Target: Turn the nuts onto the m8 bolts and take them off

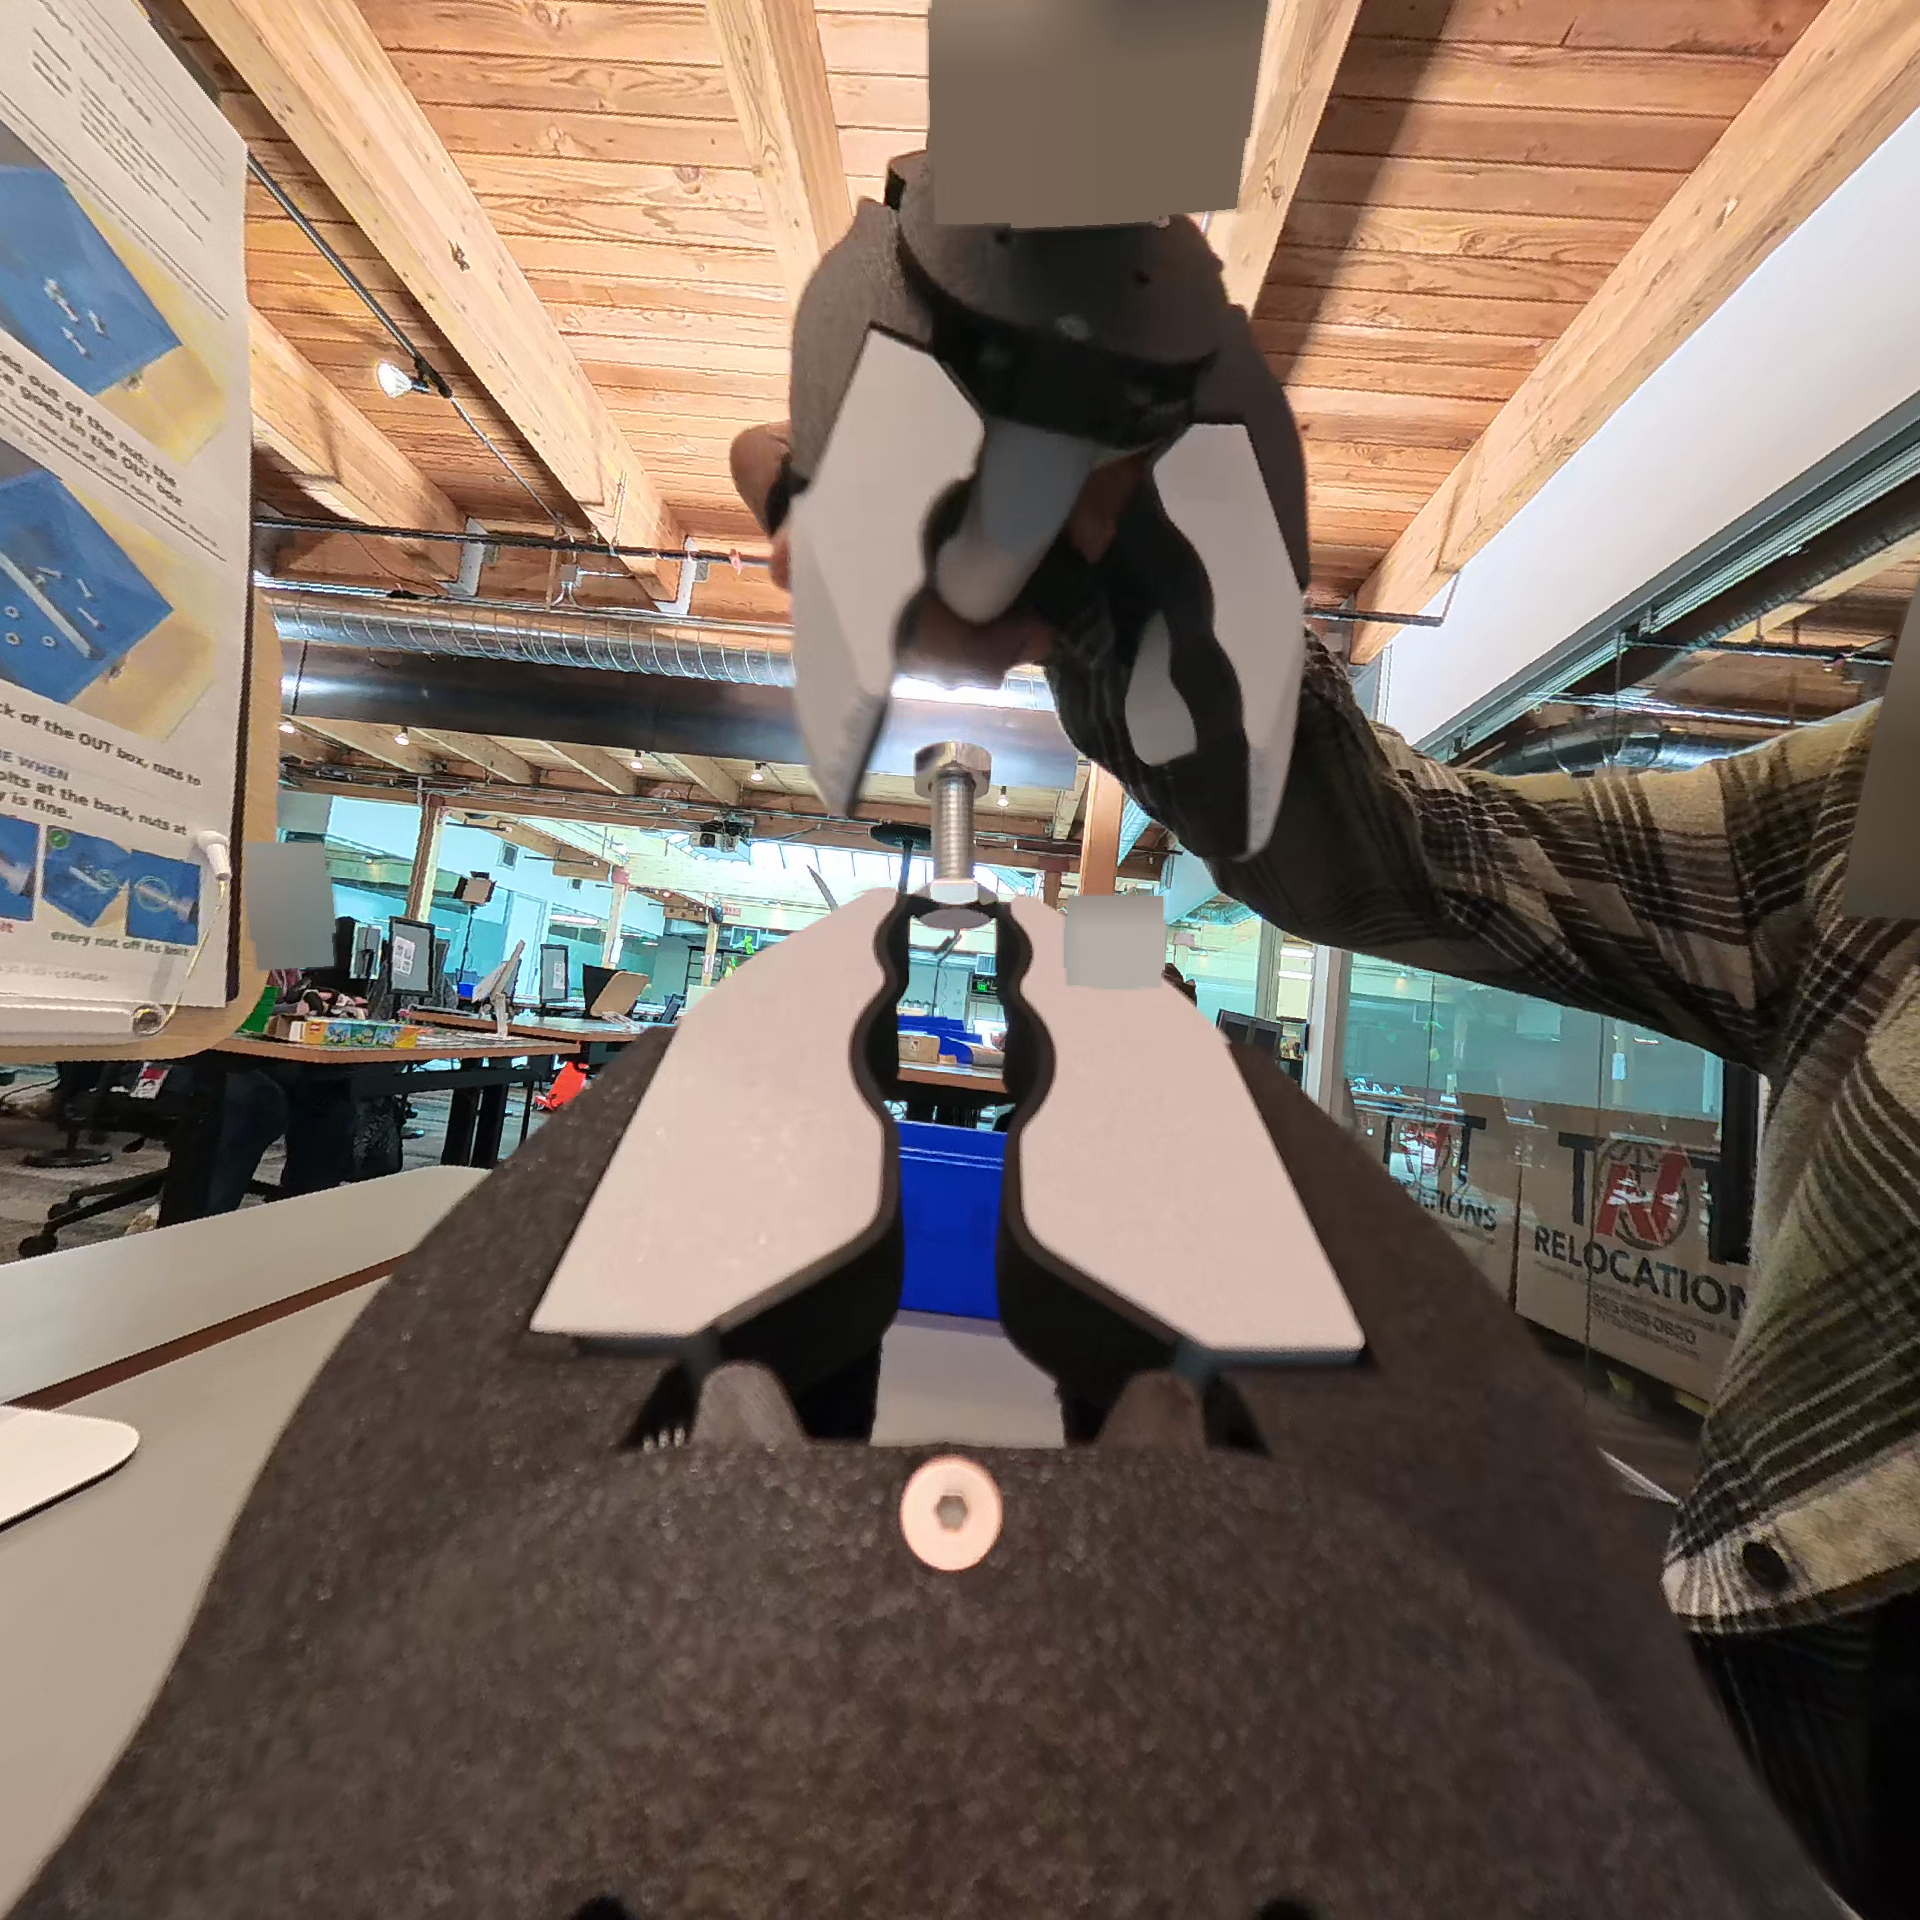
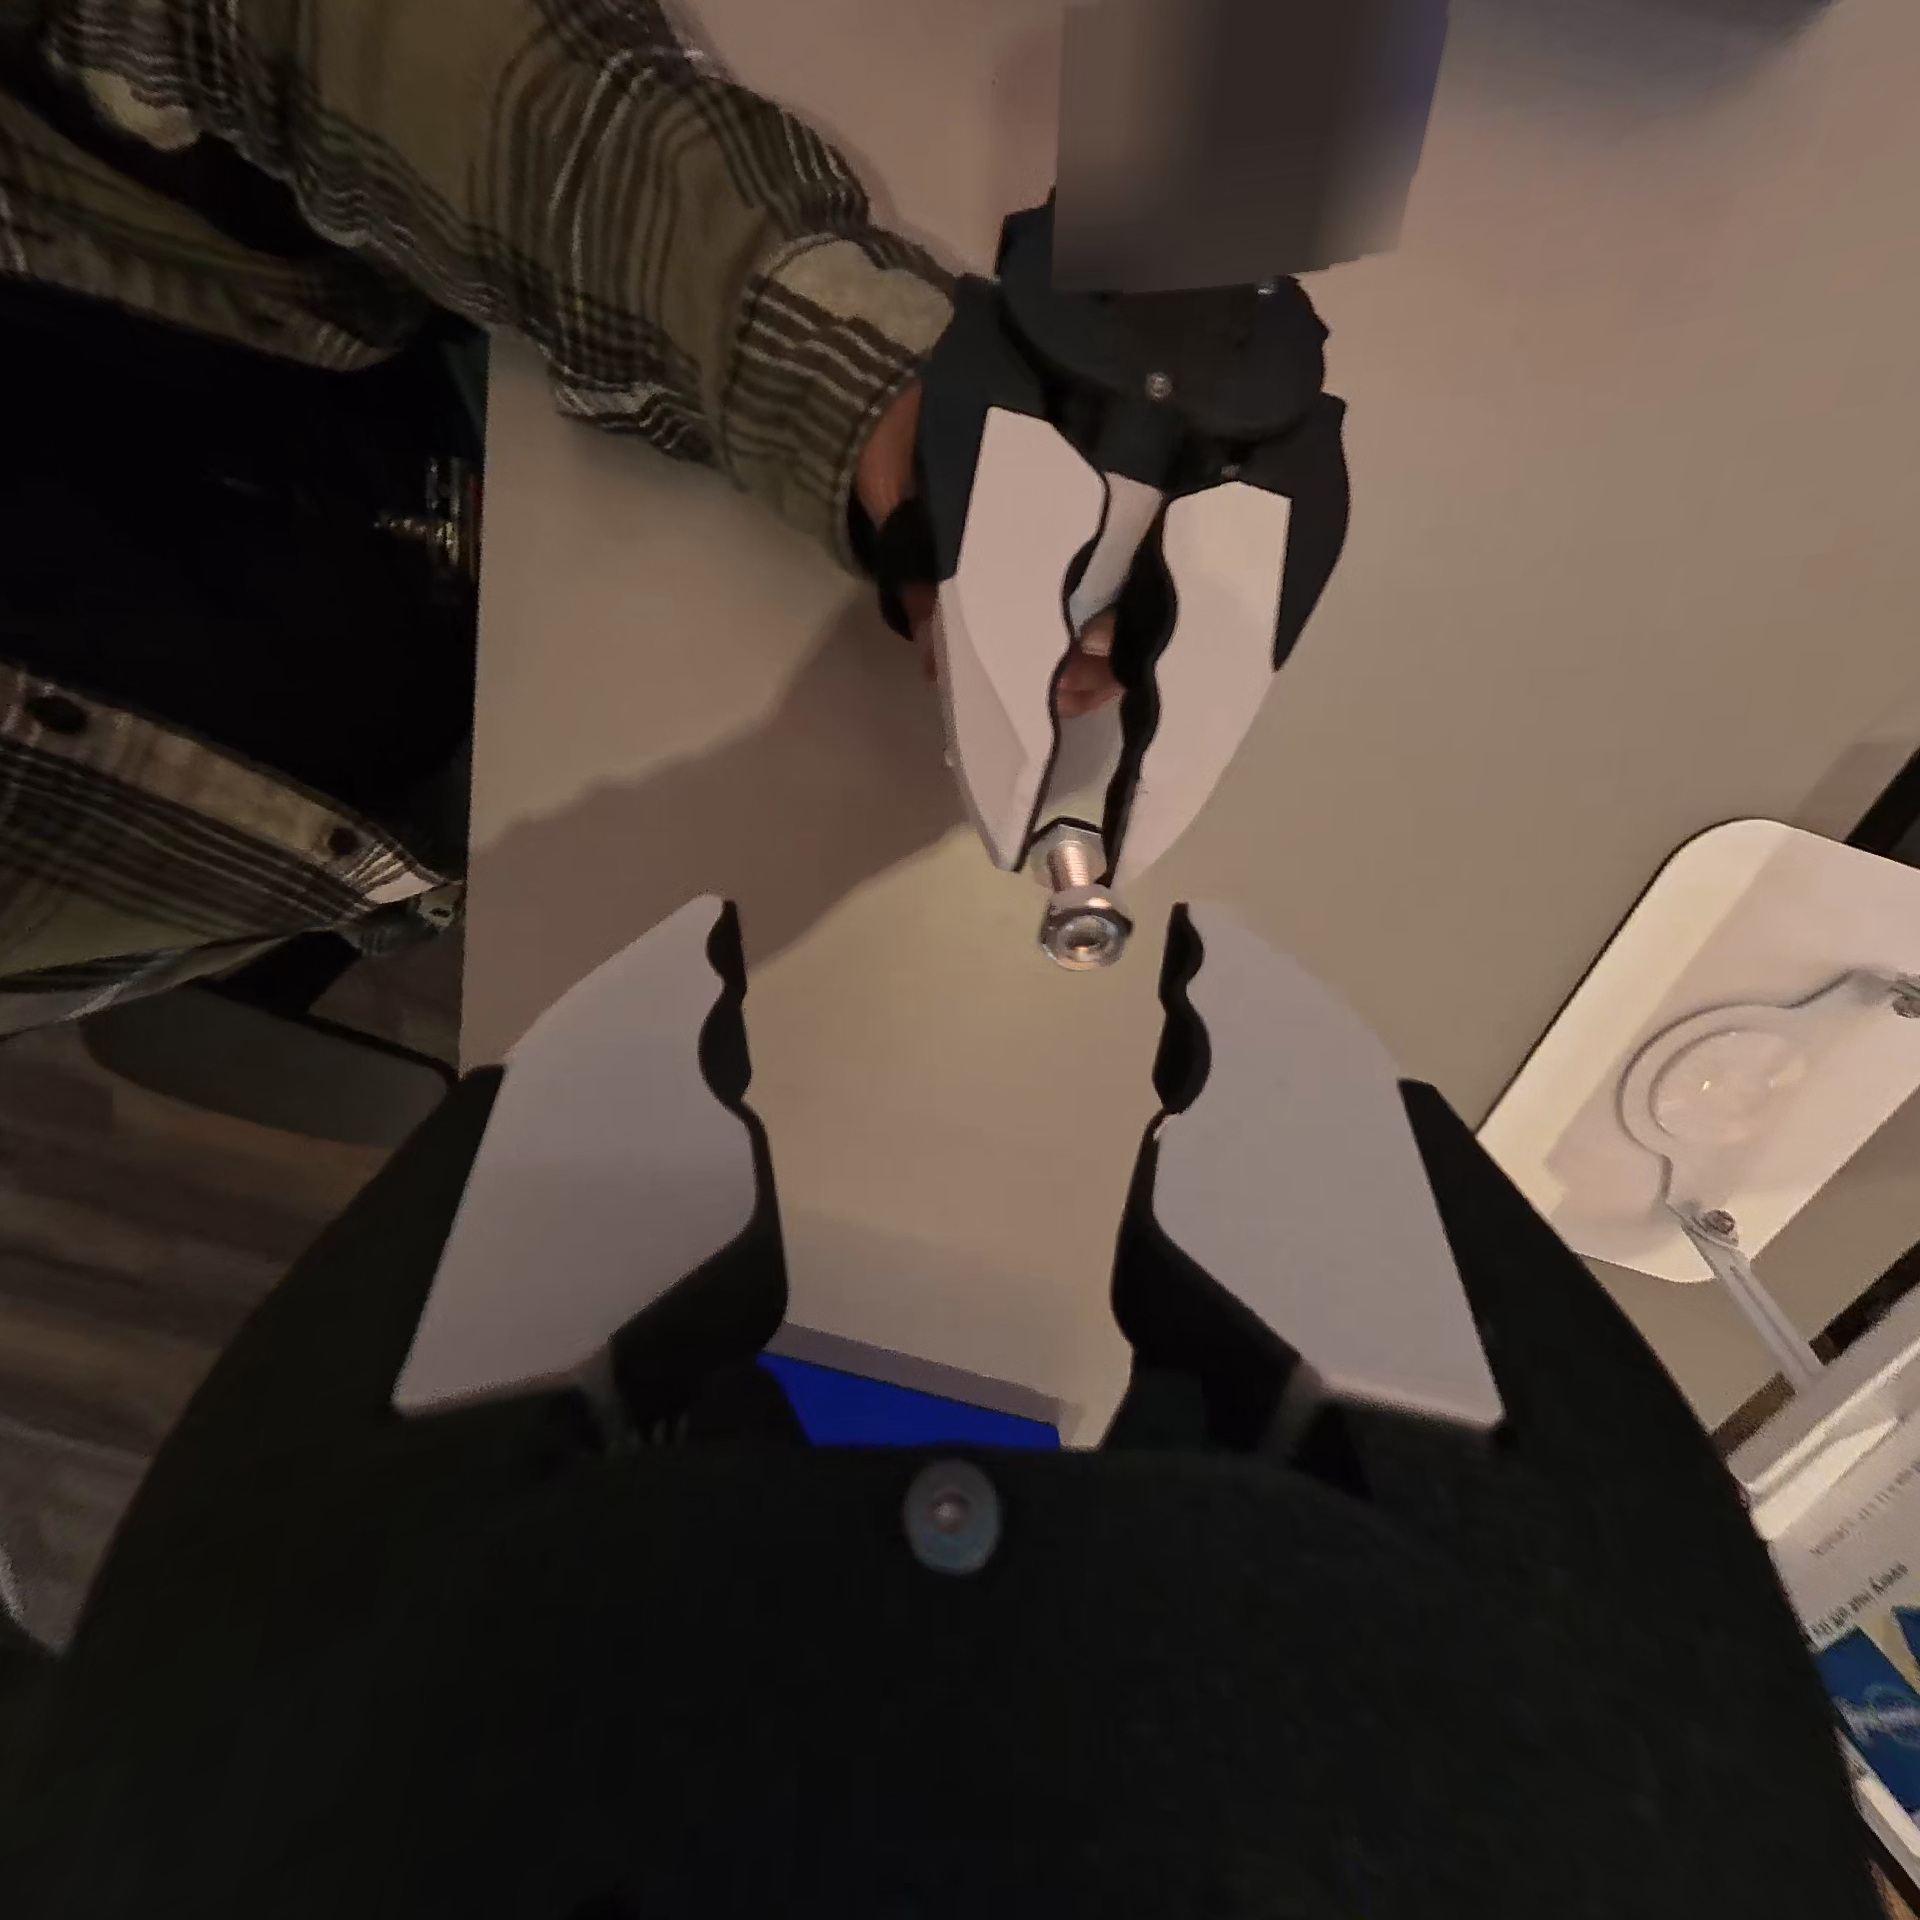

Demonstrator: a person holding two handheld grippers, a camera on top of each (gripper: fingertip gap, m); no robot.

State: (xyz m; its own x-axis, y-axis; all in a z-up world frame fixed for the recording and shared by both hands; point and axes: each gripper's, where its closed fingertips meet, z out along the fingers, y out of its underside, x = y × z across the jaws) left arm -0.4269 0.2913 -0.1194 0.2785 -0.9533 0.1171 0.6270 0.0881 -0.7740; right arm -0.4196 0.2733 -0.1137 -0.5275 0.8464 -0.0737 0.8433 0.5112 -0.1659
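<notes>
Above the table (image 2: 1455,623), held in the air between the 2 tools: 1 bolt (image 1: 951,821) with 1 nut (image 1: 954,894) on it.

Left tool (image 1: 953,906): clenched on the nut at its very tips. Left wrist view shows the hex nut seated in the tip notch, threaded shank rising from it to the round head. Right wrist view confirms it: the left tool (image 2: 1070,847) pinches the nut (image 2: 1070,834), and the bolt (image 2: 1081,914) points head-first toward the camera.

Right tool (image 2: 951,935): released, jaws spread wide on either side of the bolt head, not touching it. From the left wrist view, the right tool (image 1: 1049,821) hangs over the head with its fingers apart.

Progress, judged from these views:
- Nut sits at the far end of the shank from the head, so only a few threads appear engaged. Cannot tell whether it is being wound on or backed off.
- Likely next step: right tool closes on the head and turns while the left holds the nut.
- Other bolts and nuts: none visible, so the count done or left cannot be given.

Also noted: blue bin (image 1: 951,1216) behind the left tool; white lamp base (image 2: 1704,1049) toward the table's right edge; instruction poster (image 1: 104,520) at left.
</notes>
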